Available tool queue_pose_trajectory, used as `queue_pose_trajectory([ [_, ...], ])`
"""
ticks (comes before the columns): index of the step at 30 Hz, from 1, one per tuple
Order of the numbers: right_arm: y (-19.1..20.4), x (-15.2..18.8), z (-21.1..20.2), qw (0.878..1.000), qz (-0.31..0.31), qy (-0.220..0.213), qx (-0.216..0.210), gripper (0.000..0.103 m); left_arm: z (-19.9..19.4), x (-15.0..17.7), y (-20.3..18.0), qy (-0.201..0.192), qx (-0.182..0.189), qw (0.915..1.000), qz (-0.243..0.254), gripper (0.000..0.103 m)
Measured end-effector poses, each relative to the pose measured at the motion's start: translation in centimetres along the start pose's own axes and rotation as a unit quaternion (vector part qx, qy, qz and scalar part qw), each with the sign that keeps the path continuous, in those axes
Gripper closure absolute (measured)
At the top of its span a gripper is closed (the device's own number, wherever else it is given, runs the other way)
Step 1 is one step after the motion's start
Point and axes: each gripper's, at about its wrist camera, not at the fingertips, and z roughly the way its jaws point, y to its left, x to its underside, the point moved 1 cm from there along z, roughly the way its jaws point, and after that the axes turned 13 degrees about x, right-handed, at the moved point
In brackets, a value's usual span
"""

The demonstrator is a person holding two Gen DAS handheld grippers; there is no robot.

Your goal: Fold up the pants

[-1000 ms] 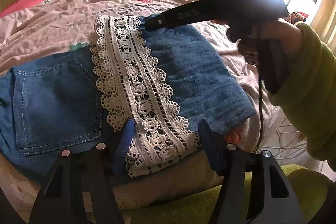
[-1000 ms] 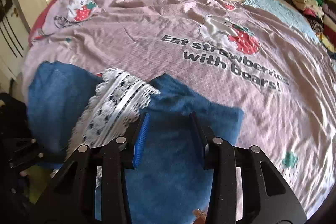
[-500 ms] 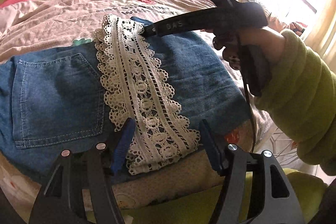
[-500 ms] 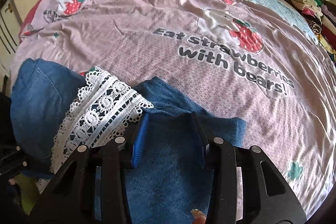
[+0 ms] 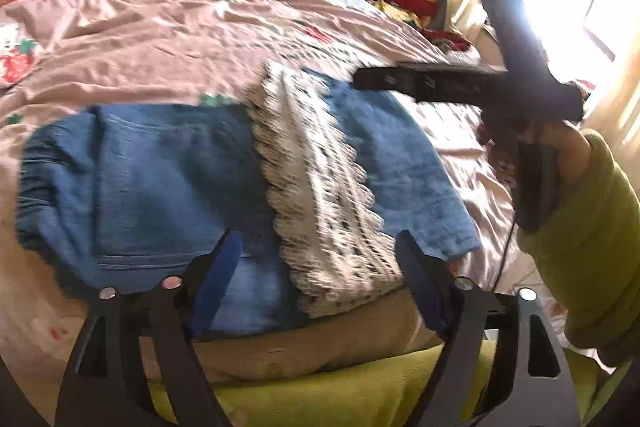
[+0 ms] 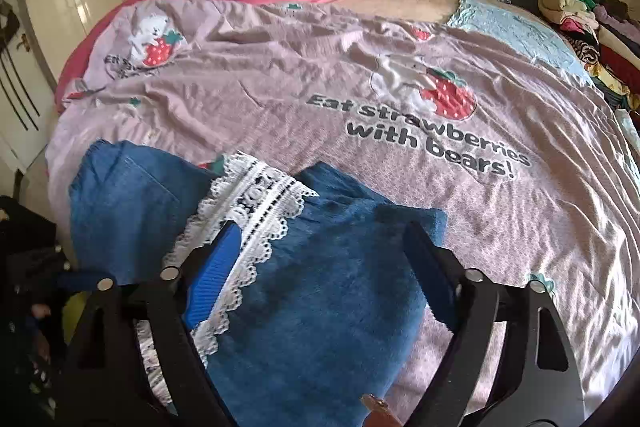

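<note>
One pair of jeans (image 5: 168, 167) with one white lace band (image 5: 320, 187) lies folded at the near edge of the bed (image 6: 280, 99). Two grippers hang above it: the left gripper (image 5: 320, 255) with its fingers spread apart, and the right gripper (image 6: 320, 247) likewise parted, neither holding anything. One clothes pile (image 6: 592, 23) sits at the bed's far right.

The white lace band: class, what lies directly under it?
Blue denim pants show on both sides of the lace band, so it lies on them. The denim and bedspread beneath are covered.
</note>
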Motion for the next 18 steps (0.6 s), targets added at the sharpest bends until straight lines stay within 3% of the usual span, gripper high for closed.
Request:
queue_pose_trajectory([
  [7,1.5,-0.6,-2.2,1.000,-0.018,-0.024,-0.005,0.016,-4.8,-0.4,2.8,-0.046,-0.046,0.9975,-0.029,0.015],
  [8,1.8,-0.8,-2.5,0.999,-0.020,-0.028,-0.007,0.015,-5.4,-0.4,3.2,-0.051,-0.051,0.9968,-0.035,0.006],
  [9,2.2,-1.1,-2.9,0.999,-0.024,-0.033,-0.011,0.015,-6.2,-0.3,3.7,-0.057,-0.060,0.9957,-0.041,0.005],
  [18,7.2,-3.7,-4.0,0.995,-0.068,-0.050,-0.058,0.014,-10.3,2.0,8.5,-0.083,-0.111,0.9841,-0.111,0.005],
])
